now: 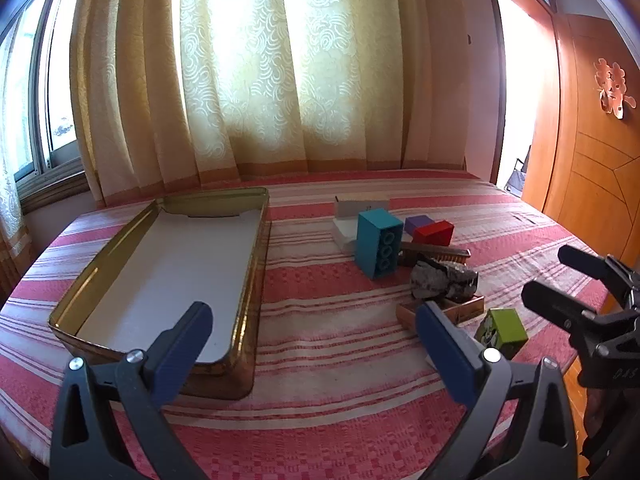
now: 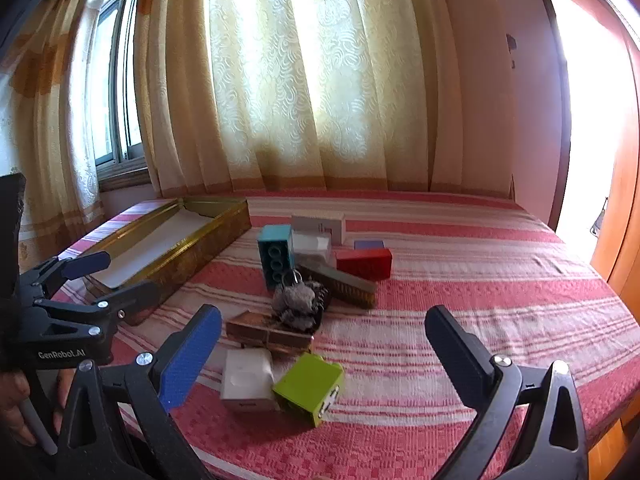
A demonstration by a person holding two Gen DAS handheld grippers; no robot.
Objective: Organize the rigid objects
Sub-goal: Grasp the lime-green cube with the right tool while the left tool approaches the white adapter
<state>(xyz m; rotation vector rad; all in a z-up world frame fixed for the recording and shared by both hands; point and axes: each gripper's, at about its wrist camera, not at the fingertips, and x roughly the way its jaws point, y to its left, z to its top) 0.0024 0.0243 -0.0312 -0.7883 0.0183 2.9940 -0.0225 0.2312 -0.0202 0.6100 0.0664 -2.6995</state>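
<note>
Nearest the right gripper [image 2: 323,346], whose jaws stand wide apart with nothing between them, a lime-green cube [image 2: 309,388] lies tilted on the striped red and white bedspread [image 2: 480,304], touching a white charger block [image 2: 247,379] on its left. Just behind these two sits a flat copper-coloured box [image 2: 268,334], and a fuzzy grey keyring puff [image 2: 298,306] rests on its far edge. The left gripper [image 1: 314,330] is likewise spread wide and empty, hovering above the bedspread between the tin and the pile; seen from the right wrist it hangs at the left, over the tin's near corner. Beyond the puff a wooden-backed brush [image 2: 340,282] lies slantwise, and a teal toy brick [image 2: 276,256] stands on end beside it, its hollow sockets facing the cameras. A red block [image 2: 365,263] lies just right of the brush, a purple block [image 2: 369,244] behind that, and a white box [image 2: 320,227] farthest back, with a second whitish object before it that is too blurred to name. To the left, well apart from the pile, the open gold tin [image 1: 250,280] lies with a white lining and nothing inside it. Cream curtains [image 1: 260,80] hang behind the bed.
</note>
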